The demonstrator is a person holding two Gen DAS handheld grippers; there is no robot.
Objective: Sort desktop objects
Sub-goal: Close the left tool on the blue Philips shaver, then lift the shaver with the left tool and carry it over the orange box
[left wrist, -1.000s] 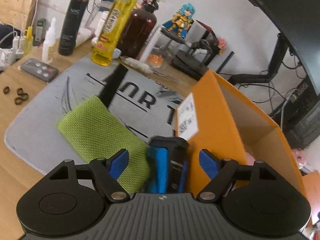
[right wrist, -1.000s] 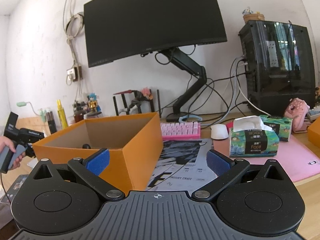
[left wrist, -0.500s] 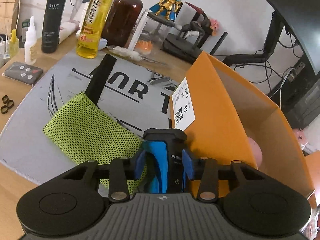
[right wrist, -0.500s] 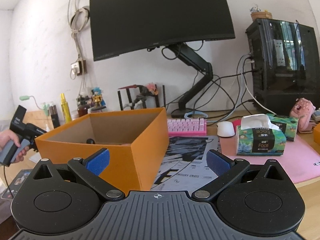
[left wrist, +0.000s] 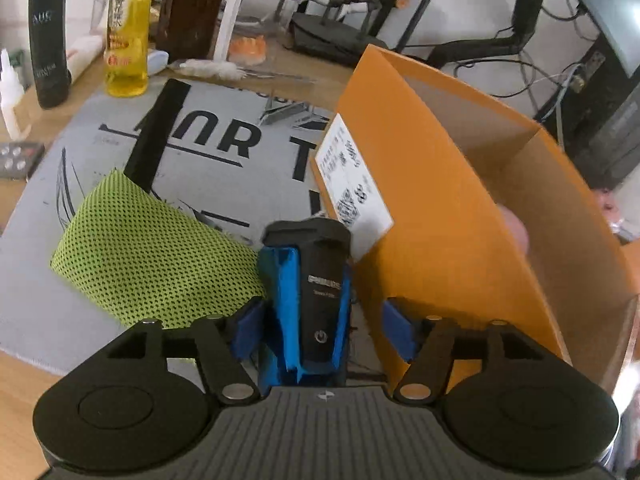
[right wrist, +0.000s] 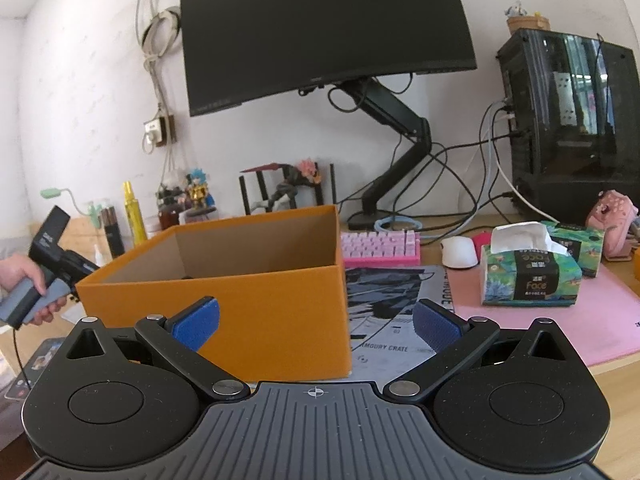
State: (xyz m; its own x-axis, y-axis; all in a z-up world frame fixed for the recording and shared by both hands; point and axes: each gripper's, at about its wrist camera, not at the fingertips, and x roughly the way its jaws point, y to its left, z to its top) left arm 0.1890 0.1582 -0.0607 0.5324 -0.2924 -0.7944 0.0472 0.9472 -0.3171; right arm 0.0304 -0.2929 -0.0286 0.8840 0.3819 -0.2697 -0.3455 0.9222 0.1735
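Left gripper (left wrist: 320, 330) parted, pads either side of black-and-blue Philips shaver (left wrist: 316, 292), right pad clearly off it (left pad close, contact unclear). Shaver stands between green mesh pouch (left wrist: 148, 256) and orange cardboard box (left wrist: 432, 216), on grey desk mat (left wrist: 224, 148). Right gripper (right wrist: 316, 324) spread wide, nothing between pads, facing box (right wrist: 256, 304); tissue box (right wrist: 528, 276) well apart.

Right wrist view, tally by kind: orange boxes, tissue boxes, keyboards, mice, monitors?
Orange box: 1
Tissue boxes: 2
Keyboard: 1
Mouse: 1
Monitor: 1
Total: 6
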